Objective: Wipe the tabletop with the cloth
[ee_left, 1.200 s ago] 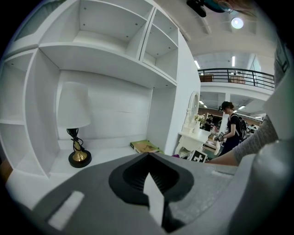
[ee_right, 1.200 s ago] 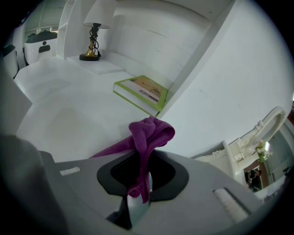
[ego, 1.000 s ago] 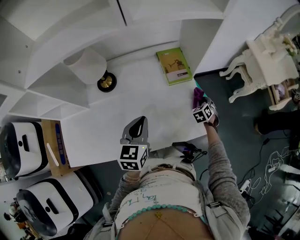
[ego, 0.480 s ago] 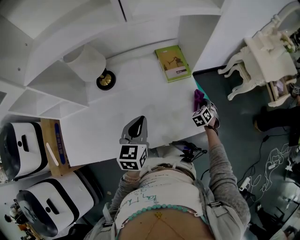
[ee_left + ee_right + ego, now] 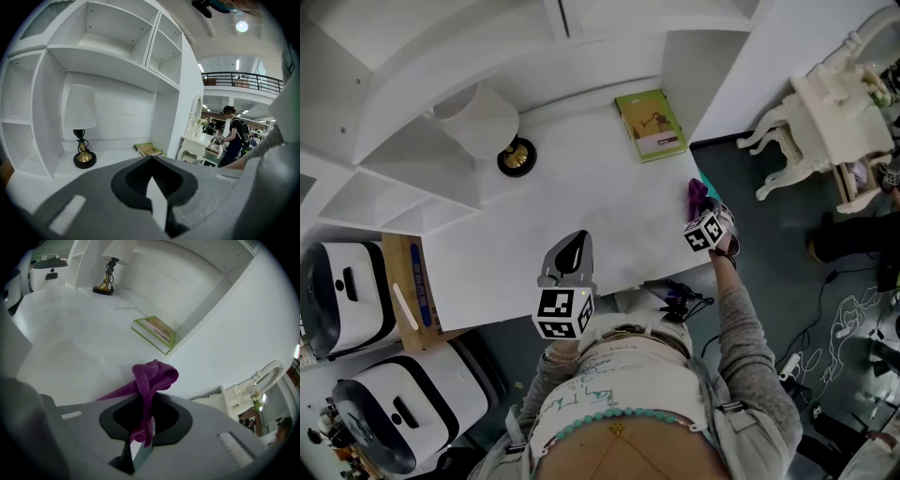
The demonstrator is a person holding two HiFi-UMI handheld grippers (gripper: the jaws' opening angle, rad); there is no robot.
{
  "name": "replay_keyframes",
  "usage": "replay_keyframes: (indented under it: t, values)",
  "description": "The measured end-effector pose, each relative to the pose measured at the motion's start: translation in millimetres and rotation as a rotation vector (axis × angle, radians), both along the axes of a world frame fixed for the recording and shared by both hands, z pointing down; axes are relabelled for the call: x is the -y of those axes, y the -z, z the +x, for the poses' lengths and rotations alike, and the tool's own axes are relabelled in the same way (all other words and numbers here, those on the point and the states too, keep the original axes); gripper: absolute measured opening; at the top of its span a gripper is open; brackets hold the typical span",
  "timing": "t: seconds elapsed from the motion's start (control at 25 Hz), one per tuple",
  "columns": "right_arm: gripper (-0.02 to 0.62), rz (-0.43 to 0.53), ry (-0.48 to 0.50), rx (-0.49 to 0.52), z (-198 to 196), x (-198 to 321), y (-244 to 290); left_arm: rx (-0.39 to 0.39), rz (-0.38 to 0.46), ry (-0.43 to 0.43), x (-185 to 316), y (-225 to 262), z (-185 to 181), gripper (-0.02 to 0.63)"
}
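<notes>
The left gripper [image 5: 574, 251] is held close in front of the body, jaws pressed together with nothing between them. The right arm [image 5: 741, 319] stretches outward. The right gripper [image 5: 703, 211] pinches a cloth [image 5: 152, 376] that bunches up just past its fingertips.

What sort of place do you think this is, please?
Probably a large hall or showroom staged as a room: a white shelved desk with a lamp, an ornate white dressing table beside it, and a railed mezzanine behind.
</notes>
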State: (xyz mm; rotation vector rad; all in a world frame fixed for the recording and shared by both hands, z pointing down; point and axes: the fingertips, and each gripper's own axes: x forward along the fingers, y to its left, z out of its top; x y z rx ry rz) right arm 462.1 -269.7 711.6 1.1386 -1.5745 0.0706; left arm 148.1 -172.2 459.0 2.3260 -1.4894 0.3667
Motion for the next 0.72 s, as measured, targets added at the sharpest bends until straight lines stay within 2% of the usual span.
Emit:
replay_keyframes:
  t: [0.48, 0.72]
  values:
    - [0.074, 0.002, 0.018, 0.042, -26.0, -9.4, 0.8, -0.007, -0.007, -0.014, 2.3, -2.5, -0.2, 0.002]
    - [0.074, 0.009, 0.058, 0.054, -46.0, -12.4, 1.6, -0.006, -0.011, -0.002, 1.1, -4.0, -1.9, 0.002]
